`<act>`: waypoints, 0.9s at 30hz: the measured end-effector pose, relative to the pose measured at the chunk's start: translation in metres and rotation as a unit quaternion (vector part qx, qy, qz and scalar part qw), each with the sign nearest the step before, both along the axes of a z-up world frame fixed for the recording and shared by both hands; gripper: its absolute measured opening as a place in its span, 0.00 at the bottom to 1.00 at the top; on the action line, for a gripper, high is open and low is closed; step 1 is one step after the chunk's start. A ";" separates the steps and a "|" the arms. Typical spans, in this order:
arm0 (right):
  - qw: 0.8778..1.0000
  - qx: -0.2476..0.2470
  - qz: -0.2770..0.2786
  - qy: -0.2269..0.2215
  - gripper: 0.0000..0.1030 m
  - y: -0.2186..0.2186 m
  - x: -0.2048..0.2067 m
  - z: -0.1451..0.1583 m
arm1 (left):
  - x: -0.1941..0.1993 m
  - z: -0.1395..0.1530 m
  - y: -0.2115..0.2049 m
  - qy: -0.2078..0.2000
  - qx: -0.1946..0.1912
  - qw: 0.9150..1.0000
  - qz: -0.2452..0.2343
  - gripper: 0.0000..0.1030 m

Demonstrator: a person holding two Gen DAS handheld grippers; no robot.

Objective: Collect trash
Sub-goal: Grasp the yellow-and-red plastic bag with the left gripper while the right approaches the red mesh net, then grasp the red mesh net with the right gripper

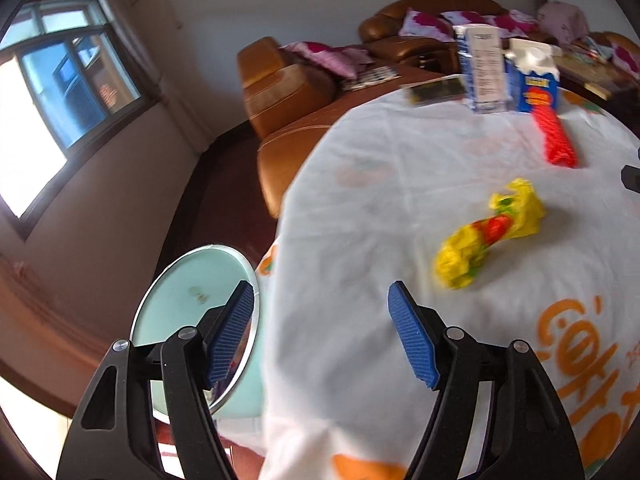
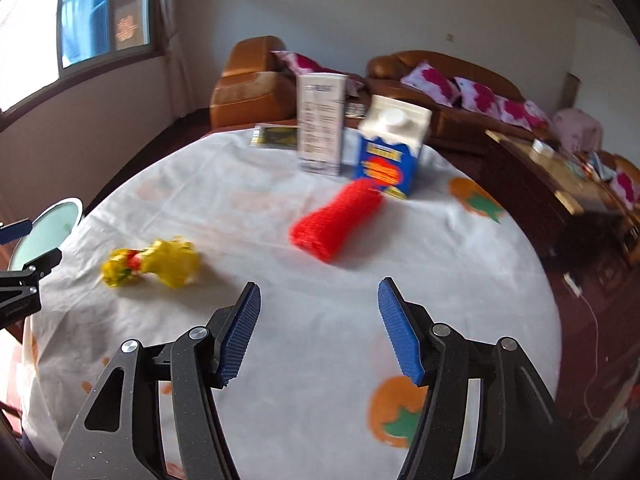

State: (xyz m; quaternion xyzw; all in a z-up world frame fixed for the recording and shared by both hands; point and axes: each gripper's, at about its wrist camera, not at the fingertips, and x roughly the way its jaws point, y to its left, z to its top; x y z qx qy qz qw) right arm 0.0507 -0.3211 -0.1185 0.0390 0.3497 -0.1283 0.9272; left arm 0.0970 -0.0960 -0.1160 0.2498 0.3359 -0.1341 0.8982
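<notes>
A crumpled yellow wrapper lies on the white tablecloth. Farther back lies a red foam net sleeve. Behind it stand a blue-and-white carton, a tall white carton and a flat dark packet. My left gripper hangs open over the table's left edge, short of the wrapper, nothing between its pads. My right gripper is open above bare cloth, nearer than the red sleeve. The left gripper's fingertip shows at the right wrist view's left edge.
A round pale green glass-topped stand sits below the table's left edge. Brown leather sofas with pink cushions stand behind the table. A low wooden table with clutter is at the right. A window is on the left.
</notes>
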 end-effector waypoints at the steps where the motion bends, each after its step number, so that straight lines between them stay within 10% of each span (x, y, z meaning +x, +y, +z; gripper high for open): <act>1: 1.000 0.003 -0.009 -0.003 0.60 -0.008 -0.006 -0.001 | -0.001 -0.003 -0.011 0.004 0.006 1.000 -0.009 0.67; 11: 0.999 0.031 -0.041 -0.010 0.62 -0.046 -0.026 -0.009 | 0.003 -0.033 -0.074 0.033 0.044 0.997 -0.058 0.67; 17: 0.998 0.041 -0.054 -0.009 0.62 -0.055 -0.019 -0.010 | 0.012 -0.038 -0.080 0.051 0.041 0.995 -0.077 0.22; 27: 0.997 0.056 -0.054 -0.007 0.62 -0.047 0.034 0.002 | 0.021 -0.007 -0.050 0.009 0.021 0.998 -0.054 0.17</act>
